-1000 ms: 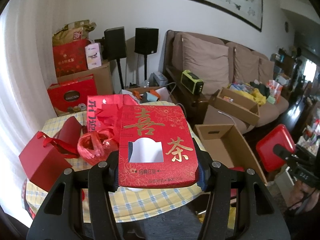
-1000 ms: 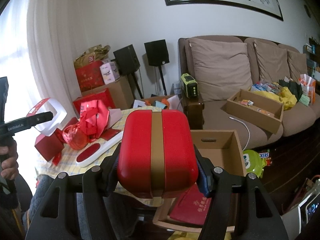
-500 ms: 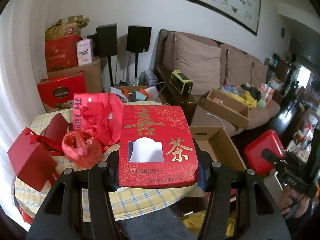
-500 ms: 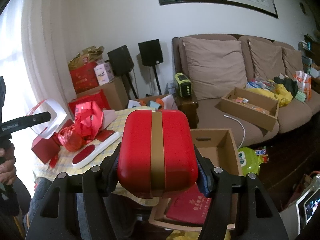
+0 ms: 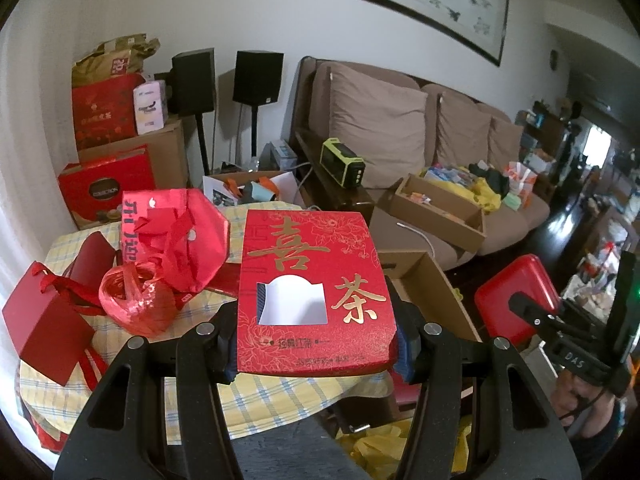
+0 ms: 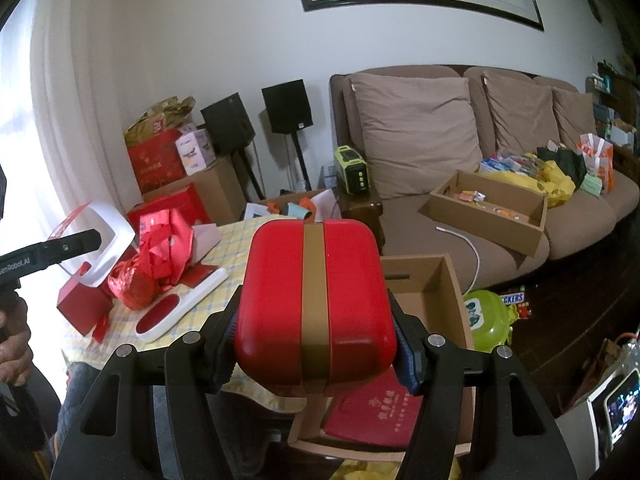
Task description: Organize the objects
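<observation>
My left gripper is shut on a flat red tea box with gold characters and a cut-out window, held above the near edge of the checked table. In the right wrist view my right gripper is shut on a rounded red tin with a gold band, held over an open cardboard box on the floor. That tin and the right gripper show at the right of the left wrist view. The left gripper with the tea box appears at the left of the right wrist view.
On the table lie a red gift bag, a red raffia bundle, red bags and a white tray. The floor box holds a red packet. A brown sofa carries a cardboard tray. Speakers and stacked boxes stand behind.
The left gripper with the tea box has shifted sideways, so the table items sit further left in its view. The right gripper with the tin has barely moved.
</observation>
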Demonstrator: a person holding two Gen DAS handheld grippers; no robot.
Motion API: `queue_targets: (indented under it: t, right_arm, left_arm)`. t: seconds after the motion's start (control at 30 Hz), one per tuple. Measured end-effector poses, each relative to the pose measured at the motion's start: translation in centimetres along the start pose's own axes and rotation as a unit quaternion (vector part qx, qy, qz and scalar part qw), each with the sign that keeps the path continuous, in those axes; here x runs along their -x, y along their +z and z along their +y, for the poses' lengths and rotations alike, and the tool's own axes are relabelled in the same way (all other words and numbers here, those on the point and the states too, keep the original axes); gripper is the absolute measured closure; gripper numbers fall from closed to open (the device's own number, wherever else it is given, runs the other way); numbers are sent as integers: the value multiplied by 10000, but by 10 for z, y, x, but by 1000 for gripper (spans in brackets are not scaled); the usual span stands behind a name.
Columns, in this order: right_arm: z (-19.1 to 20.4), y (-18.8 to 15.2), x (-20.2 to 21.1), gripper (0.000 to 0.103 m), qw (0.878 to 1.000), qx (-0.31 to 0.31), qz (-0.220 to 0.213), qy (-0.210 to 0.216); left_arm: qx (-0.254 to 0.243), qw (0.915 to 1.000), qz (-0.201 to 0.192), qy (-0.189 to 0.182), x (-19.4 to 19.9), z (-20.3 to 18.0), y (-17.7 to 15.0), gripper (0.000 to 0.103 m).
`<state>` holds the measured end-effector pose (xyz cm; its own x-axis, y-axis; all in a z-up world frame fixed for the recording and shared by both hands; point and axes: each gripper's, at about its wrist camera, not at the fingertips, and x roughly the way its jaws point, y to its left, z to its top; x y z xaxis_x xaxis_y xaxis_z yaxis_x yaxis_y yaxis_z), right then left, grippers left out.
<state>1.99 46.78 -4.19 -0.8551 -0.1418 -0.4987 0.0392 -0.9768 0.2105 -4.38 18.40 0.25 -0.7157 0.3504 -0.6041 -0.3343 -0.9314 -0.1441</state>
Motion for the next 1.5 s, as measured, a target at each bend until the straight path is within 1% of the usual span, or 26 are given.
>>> queue_targets:
  t: [0.2, 0.3, 0.37, 0.7, 1.0, 1.23, 1.5]
  right_arm:
    - [-2, -1, -1, 39, 10000, -58, 49, -51]
    - [-4, -2, -2, 39, 9999, -112, 98, -25]
    - [-6, -2, -2, 39, 9998, -151, 110, -28]
    - [-17, 2, 3, 39, 9996, -266, 59, -62]
    - [-28, 2, 6, 39, 9992, -389, 47, -118]
    - [-35, 4, 7, 39, 9987, -487, 37, -138]
    - [-41, 4, 10, 39, 9983, -553, 12, -180]
  left_arm:
    - [-47, 10000, -15, -52, -1, -11, -1, 50]
    - [-149, 9999, -20, 40, -4, -17, -3, 50]
    - [-156, 9999, 8, 36, -8, -20, -4, 50]
    - [-284, 9995, 114, -99, -17, -42, -7, 50]
    - [-392, 9990, 172, -145, -24, -56, -10, 50]
    - [-531, 9984, 177, -86, -27, -63, -13, 50]
    - [-657, 9975, 213, -120, -32, -73, -16, 50]
